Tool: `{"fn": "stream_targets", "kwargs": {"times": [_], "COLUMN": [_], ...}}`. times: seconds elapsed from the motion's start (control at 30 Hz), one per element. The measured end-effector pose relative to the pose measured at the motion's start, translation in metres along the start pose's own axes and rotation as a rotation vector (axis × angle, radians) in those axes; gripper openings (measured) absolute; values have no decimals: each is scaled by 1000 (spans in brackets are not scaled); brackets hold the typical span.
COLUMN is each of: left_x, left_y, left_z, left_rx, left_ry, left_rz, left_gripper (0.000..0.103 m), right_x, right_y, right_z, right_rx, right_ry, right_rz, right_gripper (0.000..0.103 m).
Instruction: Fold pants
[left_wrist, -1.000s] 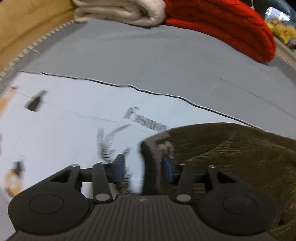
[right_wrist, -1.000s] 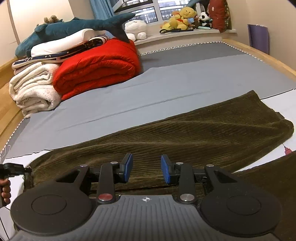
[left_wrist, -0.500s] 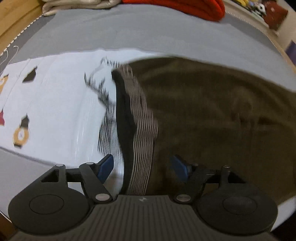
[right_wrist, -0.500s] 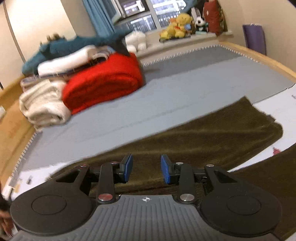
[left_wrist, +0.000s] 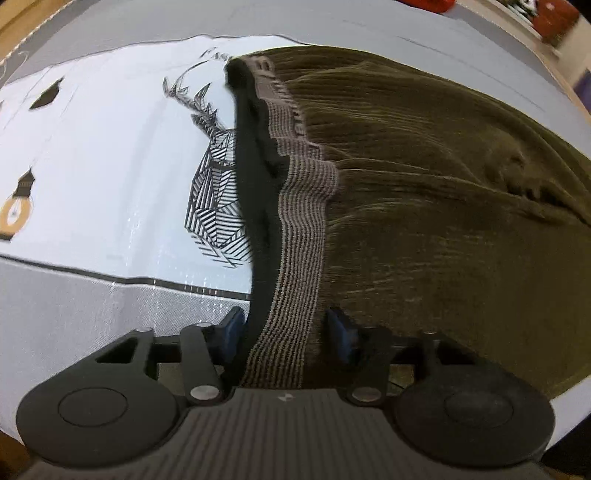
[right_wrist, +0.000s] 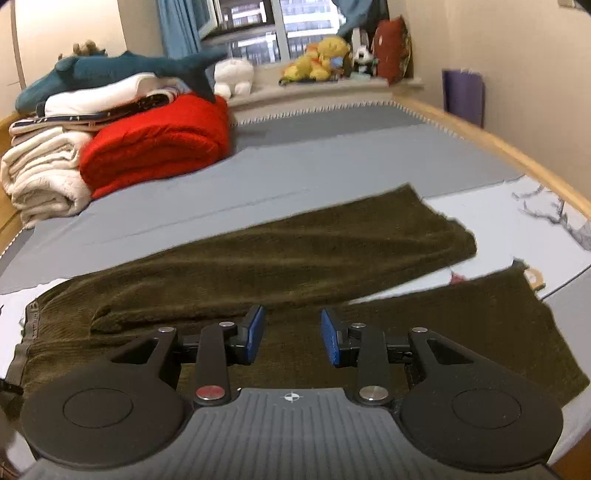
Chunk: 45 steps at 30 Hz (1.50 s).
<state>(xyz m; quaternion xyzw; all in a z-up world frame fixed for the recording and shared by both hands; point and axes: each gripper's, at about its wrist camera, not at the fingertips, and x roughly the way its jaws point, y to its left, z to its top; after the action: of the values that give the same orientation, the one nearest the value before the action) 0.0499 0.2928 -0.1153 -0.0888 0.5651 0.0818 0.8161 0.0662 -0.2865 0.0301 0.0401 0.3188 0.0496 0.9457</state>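
Dark olive corduroy pants lie spread flat on the bed, both legs running to the right. In the left wrist view their striped elastic waistband runs down between my left gripper's open fingers, near the waist's near corner. The pants' body fills the right of that view. My right gripper is open and empty, low over the crotch area of the pants between the two legs.
The pants lie on a white printed sheet over a grey bedspread. Folded white blankets, a red quilt and a plush shark are stacked at the back left. A wooden bed rail runs along the right.
My left gripper has let go of the far waistband corner, opened, and moved along the waistband to its near end. My right gripper has stayed open, shifting a little over the pants.
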Motion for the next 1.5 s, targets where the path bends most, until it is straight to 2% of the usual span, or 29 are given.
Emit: {"fn": "stream_targets", "kwargs": {"times": [0.07,0.13,0.23,0.3,0.4,0.47,0.5,0.57,0.67,0.7,0.77,0.8,0.87,1.0,1.2,1.3,1.4,1.5], "left_x": [-4,-11,-19,-22,-28,-37,-46,-60,-69,-68,-59,-49,-24,-32,-43,-46,-53,-62], "left_y": [1,1,2,0,-7,-16,-20,-24,-34,-41,-54,-59,-66,-61,-61,-63,-61,-57], "left_z": [-4,-8,-13,-16,-19,-20,-20,-19,-19,-17,-22,-25,-34,-22,-16,-13,-10,-3], "left_rx": [18,34,24,43,74,132,156,154,183,212,289,325,386,297,274,287,267,223], "left_ry": [-11,-17,-4,1,-5,-67,-118,-181,-213,-209,-156,-104,36,21,-54,-95,-157,-255], "left_rz": [3,5,24,50,100,177,178,101,-20,-46,-82,-74,9,6,12,66,96,85], "left_gripper": [39,34,32,34,48,57,58,59,59,60,78,80,83,81,81,82,82,82], "right_x": [5,7,10,11,14,17,18,21,24,25,28,29,30,30,30,30,30,29], "right_y": [1,-4,-14,-19,-25,-28,-29,-30,-32,-33,-33,-32,-32,-32,-28,-27,-26,-23], "right_z": [-3,-4,-5,-6,-5,-5,-6,-8,-10,-10,-12,-12,-13,-14,-14,-13,-12,-12], "right_rx": [-31,-1,59,92,120,129,133,140,139,139,140,138,138,137,97,93,89,78], "right_ry": [11,24,38,42,45,57,65,85,117,126,147,157,167,171,174,171,166,162], "right_rz": [-40,-43,-44,-46,-52,-64,-67,-75,-84,-84,-87,-92,-96,-93,-95,-96,-94,-92], "right_gripper": [36,36,36,36,36,36,37,36,36,37,37,37,37,42,43,43,43,44]}}
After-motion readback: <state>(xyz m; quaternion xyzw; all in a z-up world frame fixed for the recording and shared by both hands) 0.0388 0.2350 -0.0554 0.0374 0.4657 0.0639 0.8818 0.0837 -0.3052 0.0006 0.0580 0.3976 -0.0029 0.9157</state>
